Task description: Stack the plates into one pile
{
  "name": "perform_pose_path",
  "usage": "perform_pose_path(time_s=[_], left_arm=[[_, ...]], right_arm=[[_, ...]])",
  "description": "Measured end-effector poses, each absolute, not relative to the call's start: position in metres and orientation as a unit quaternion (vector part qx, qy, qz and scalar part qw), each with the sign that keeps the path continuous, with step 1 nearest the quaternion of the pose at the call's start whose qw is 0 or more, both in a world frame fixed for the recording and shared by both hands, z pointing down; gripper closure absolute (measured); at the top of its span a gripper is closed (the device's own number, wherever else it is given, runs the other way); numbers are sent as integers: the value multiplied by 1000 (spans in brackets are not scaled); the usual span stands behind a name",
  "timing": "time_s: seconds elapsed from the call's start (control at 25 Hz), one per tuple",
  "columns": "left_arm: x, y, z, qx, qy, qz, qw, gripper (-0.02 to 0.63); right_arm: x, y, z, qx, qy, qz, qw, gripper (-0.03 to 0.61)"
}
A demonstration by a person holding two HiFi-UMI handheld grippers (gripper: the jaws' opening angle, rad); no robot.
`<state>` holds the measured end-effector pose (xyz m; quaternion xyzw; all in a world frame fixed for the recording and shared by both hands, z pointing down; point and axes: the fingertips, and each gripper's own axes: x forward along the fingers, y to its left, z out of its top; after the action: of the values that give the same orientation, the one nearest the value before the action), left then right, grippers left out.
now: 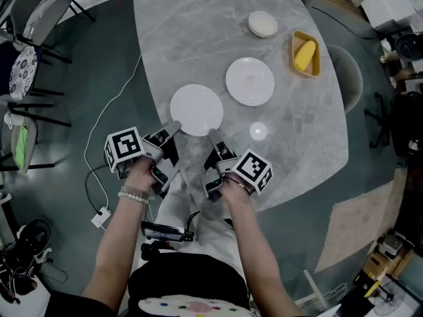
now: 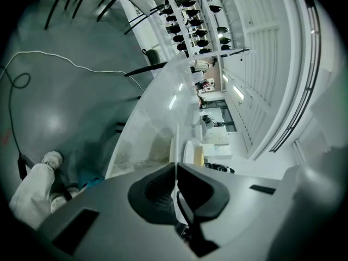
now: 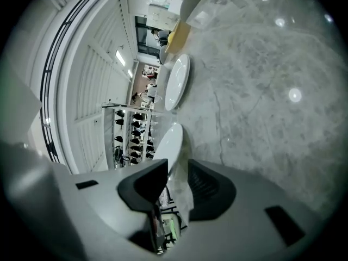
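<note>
Tray [image 1: 316, 48], yellow, at the far right of the surface [image 1: 297, 131]: one yellow item [image 1: 304, 55] inside, kind unclear. Dish [image 1: 263, 24], small and white, lies just beyond the tray to the left. Far plate [image 1: 250, 81], white, sits mid-surface. Near plate [image 1: 196, 109], white, lies apart from it, nearest us. Our left gripper [image 1: 173, 128] has its fingers pressed together on the near plate's rim. Our right gripper [image 1: 213, 136] has its fingers spread, the same rim between them. Cubes [image 1: 124, 147] bear black-and-white square markers.

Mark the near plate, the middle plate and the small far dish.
near plate [image 1: 196, 109]: head view, its centre.
middle plate [image 1: 250, 81]: head view, its centre.
small dish [image 1: 263, 24]: head view, its centre.
</note>
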<state>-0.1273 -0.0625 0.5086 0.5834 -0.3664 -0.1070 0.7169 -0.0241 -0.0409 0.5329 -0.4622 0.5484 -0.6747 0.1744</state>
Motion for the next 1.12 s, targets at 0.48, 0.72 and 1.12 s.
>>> perform_pose_path(time_s=[0.48,0.72,1.12], left_arm=[[-128,-63,508,591,-366,-104,712,591],[-130,-64,504,603,-361,-98,705,591],[-120,-73,484,635,-340,-101,686,591]], right_arm=[[-26,-49,525,-460,556,-667,185,535],[-28,-51,519,-461,573,-656,171,531],[-18,-56,494,-469,584,-636,185,534]])
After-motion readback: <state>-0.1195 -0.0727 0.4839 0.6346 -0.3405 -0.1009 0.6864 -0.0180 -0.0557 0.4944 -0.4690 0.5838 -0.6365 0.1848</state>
